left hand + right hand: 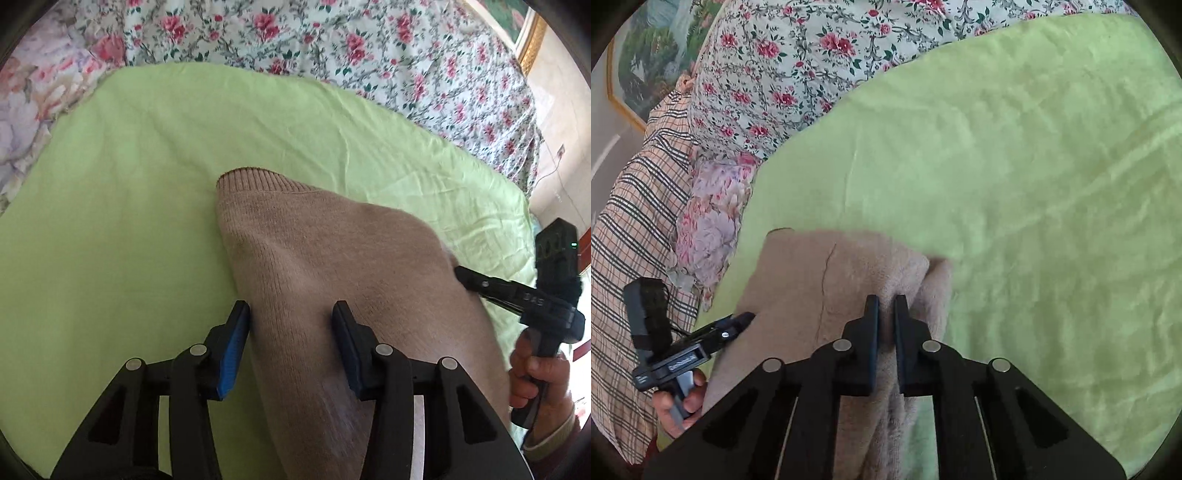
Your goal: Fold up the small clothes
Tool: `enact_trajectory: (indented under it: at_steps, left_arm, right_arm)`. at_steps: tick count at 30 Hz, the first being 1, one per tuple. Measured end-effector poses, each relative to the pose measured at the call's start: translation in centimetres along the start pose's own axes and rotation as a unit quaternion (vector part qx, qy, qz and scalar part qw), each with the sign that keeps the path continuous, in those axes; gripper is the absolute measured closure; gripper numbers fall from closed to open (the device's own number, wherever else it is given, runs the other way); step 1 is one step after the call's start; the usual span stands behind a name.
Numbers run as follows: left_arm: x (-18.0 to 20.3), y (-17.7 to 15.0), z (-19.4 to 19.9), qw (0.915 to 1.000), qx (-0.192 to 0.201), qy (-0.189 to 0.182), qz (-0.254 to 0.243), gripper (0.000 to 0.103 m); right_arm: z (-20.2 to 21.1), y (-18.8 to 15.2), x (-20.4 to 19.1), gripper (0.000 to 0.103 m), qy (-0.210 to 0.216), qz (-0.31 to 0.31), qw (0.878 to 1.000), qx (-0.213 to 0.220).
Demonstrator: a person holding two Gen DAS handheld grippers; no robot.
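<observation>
A tan knit sweater lies on a light green cloth, its ribbed hem toward the far side. My left gripper is open, its blue-padded fingers straddling the sweater's left edge. My right gripper is shut on a bunched fold of the sweater at its right side. The right gripper also shows in the left wrist view, pinching the sweater's right edge. The left gripper shows in the right wrist view, at the sweater's left edge.
A floral bedsheet surrounds the green cloth. A plaid fabric lies at the left in the right wrist view. A framed picture hangs on the wall behind.
</observation>
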State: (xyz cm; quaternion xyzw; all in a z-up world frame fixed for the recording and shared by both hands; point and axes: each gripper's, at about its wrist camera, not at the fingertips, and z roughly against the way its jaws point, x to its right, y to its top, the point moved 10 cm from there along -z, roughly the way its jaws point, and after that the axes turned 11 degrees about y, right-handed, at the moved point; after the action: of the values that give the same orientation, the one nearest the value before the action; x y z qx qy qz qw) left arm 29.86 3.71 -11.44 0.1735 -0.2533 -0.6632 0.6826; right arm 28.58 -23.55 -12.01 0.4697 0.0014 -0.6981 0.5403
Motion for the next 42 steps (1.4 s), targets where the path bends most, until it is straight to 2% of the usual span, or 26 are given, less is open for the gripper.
enact_trajectory:
  at_steps: [2, 3, 5, 7, 9, 11, 16, 23, 24, 25, 27, 28, 30, 32, 37, 42]
  left_arm:
    - [-0.1, -0.8, 2.0, 0.9999, 0.01, 0.003, -0.009, 0.053]
    - [-0.3, -1.5, 3.3, 0.9997, 0.018, 0.009, -0.016, 0.046]
    - [-0.3, -3.5, 6.1, 0.9989, 0.031, 0.015, -0.031, 0.039]
    - [-0.3, -5.8, 8.4, 0.9983, 0.04, 0.01, -0.042, 0.039]
    - [-0.2, -8.8, 10.7, 0.9976, 0.045, 0.004, -0.053, 0.036]
    - [-0.1, -12.1, 12.4, 0.9968, 0.049, 0.008, -0.062, 0.033]
    - [0.8, -17.4, 13.0, 0.9956, 0.05, 0.025, -0.076, 0.029]
    - [1.5, -18.7, 10.2, 0.9936, 0.038, 0.05, -0.094, 0.028]
    - [1.5, -18.6, 10.0, 0.9932, 0.04, 0.055, -0.094, 0.03]
    - [1.4, -18.4, 9.6, 0.9929, 0.044, 0.063, -0.091, 0.035]
    - [1.1, -18.0, 8.9, 0.9945, 0.035, 0.064, -0.075, 0.068]
    - [1.3, -17.7, 9.0, 0.9958, 0.032, 0.059, -0.061, 0.072]
    - [1.5, -17.5, 9.4, 0.9943, 0.04, 0.078, -0.06, 0.081]
    - [2.1, -18.1, 9.4, 0.9924, 0.039, 0.093, -0.071, 0.085]
    - [2.1, -18.6, 8.8, 0.9938, 0.027, 0.089, -0.061, 0.09]
    - [2.0, -19.0, 8.2, 0.9951, 0.012, 0.077, -0.061, 0.092]
  right_arm:
    - [1.2, -0.2, -0.9, 0.089, 0.005, 0.006, 1.0, 0.005]
    - [2.3, -0.6, -1.7, 0.087, 0.005, 0.014, 1.0, 0.008]
    - [4.1, -1.8, -2.7, 0.084, 0.013, 0.024, 1.0, 0.011]
    - [6.0, -3.9, -3.9, 0.071, 0.025, 0.03, 0.999, 0.015]
    - [7.6, -6.4, -4.5, 0.066, 0.032, 0.034, 0.999, 0.014]
    - [8.8, -9.1, -4.6, 0.066, 0.035, 0.029, 0.999, 0.01]
    - [9.0, -14.0, -4.3, 0.066, 0.022, 0.024, 0.999, -0.017]
    - [7.5, -15.1, -4.8, 0.066, 0.034, 0.016, 0.999, -0.017]
    - [7.5, -15.3, -4.8, 0.076, 0.036, 0.016, 0.999, -0.02]
    - [7.3, -15.3, -4.8, 0.096, 0.032, 0.016, 0.999, -0.028]
    - [7.9, -14.5, -5.4, 0.095, 0.036, 0.021, 0.999, -0.02]
    - [8.8, -14.0, -6.3, 0.096, 0.049, 0.026, 0.998, -0.004]
    - [11.3, -12.6, -8.4, 0.096, 0.07, 0.056, 0.995, 0.038]
    - [12.4, -12.3, -8.6, 0.096, 0.049, 0.083, 0.994, 0.043]
    - [9.5, -15.2, -2.8, 0.096, -0.049, 0.067, 0.996, -0.02]
    - [8.5, -16.4, -0.8, 0.096, -0.071, 0.049, 0.996, -0.034]
